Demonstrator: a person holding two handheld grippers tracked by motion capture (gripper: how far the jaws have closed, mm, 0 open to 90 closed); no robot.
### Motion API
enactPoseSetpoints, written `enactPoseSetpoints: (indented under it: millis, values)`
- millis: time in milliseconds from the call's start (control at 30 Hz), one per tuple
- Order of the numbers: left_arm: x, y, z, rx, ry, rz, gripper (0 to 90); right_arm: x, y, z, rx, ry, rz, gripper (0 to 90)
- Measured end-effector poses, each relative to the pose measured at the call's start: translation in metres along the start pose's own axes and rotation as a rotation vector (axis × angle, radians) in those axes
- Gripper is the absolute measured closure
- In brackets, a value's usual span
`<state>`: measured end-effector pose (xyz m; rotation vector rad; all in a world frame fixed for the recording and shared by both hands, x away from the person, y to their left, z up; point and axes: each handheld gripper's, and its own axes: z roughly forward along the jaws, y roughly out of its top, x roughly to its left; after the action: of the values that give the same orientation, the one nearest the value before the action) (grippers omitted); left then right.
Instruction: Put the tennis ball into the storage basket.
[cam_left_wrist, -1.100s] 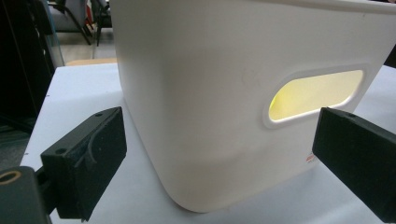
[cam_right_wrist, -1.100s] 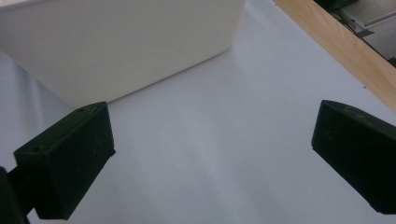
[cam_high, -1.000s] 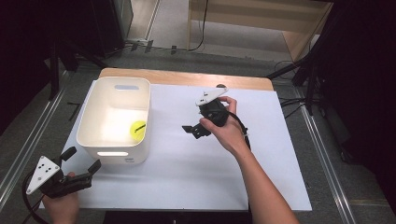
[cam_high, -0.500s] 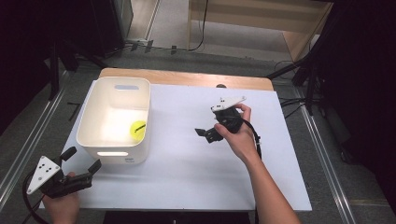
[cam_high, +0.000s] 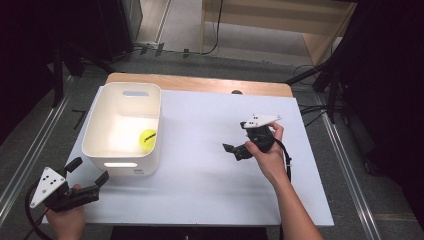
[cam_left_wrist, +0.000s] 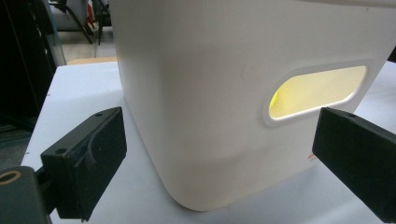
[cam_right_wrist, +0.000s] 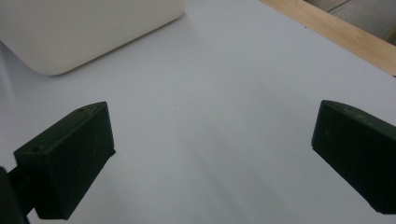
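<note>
The white bin (cam_left_wrist: 219, 93) is cut off at the top, its ball (cam_left_wrist: 275, 99) barely visible.

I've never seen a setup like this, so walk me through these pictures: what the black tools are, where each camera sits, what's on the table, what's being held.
A person holds a two-jaw gripper in each hand. The high view looks down on the table: the left gripper is at the near left corner, the right gripper over the middle. The other two cameras ride on the grippers, looking along their black jaws. On the table stands a white bin with a yellow ball inside. The left gripper view faces the bin's handle slot. Both grippers are open and hold nothing.
</note>
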<state>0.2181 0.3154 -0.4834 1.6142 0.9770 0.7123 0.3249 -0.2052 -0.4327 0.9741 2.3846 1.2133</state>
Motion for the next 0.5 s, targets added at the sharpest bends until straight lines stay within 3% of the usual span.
enactPoseSetpoints:
  millis: [500]
  values:
    - [-0.001, 0.0, 0.001, 0.001, 0.008, 0.001, 2.8, -0.01, -0.035, -0.025, -0.048, -0.035, 0.049, 0.0]
